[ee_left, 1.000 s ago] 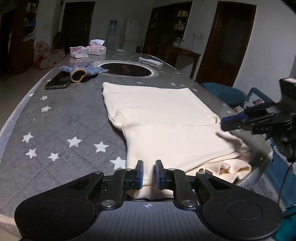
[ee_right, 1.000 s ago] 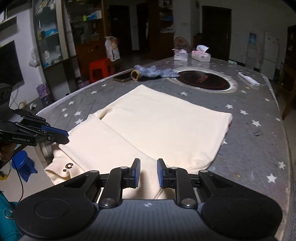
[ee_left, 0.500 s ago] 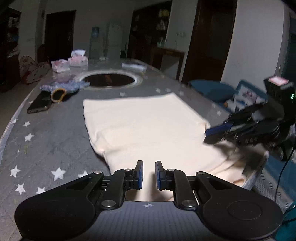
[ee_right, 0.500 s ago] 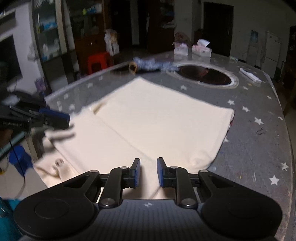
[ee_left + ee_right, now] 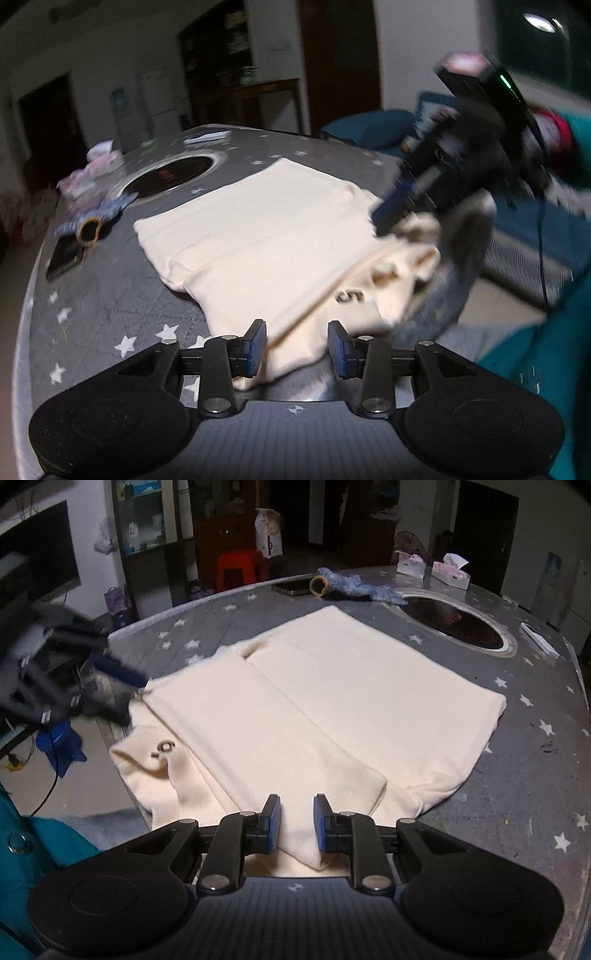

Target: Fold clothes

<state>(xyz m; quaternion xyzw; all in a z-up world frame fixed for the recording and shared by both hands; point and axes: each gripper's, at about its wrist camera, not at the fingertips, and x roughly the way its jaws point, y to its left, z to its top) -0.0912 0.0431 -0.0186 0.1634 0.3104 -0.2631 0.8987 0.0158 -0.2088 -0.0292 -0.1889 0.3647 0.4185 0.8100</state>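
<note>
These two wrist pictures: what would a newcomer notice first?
A big cream garment lies partly folded across the grey star-patterned table, one end hanging over the near edge. The right gripper pinches its near fold, while the left gripper is opening around the hanging edge.

The garment [image 5: 332,701] lay on the table [image 5: 535,794]; beyond it sat the phone [image 5: 291,587], glove [image 5: 354,587] and tissue boxes [image 5: 450,572].
</note>
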